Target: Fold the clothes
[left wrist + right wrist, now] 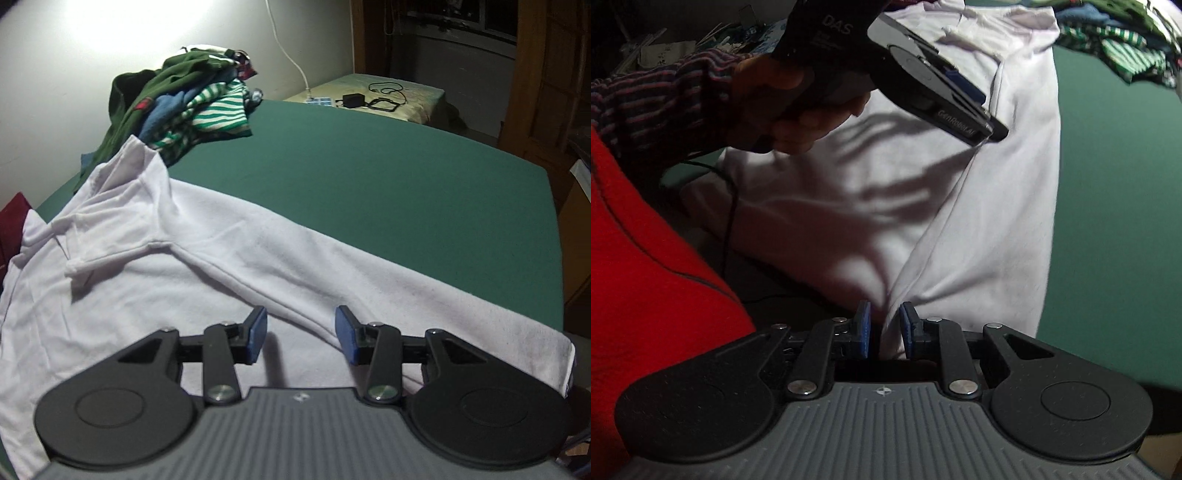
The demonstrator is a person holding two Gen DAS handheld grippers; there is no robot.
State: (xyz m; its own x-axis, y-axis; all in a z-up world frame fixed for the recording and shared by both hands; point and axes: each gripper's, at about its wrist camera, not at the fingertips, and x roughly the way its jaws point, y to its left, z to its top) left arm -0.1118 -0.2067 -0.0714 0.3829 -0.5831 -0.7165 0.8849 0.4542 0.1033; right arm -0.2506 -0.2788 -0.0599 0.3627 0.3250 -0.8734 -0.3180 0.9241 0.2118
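Note:
A white shirt [221, 258] lies spread on the green table cover [406, 184], one sleeve folded across its body. My left gripper [301, 317] hovers open just above a fold of the shirt, its blue pads apart with nothing pinched between them. In the right wrist view the shirt [997, 221] rises in a taut ridge to my right gripper [884, 314], which is shut on a bunched edge of the fabric. The left gripper [991, 127] shows there too, held by a hand [783, 107] and pointing down at the ridge.
A pile of green, striped and blue clothes [192, 103] sits at the far left of the table. Beyond it is a side table [417, 92] with a black charger [352, 100] and cables. The person's red top [646, 258] and striped sleeve [646, 99] fill the left.

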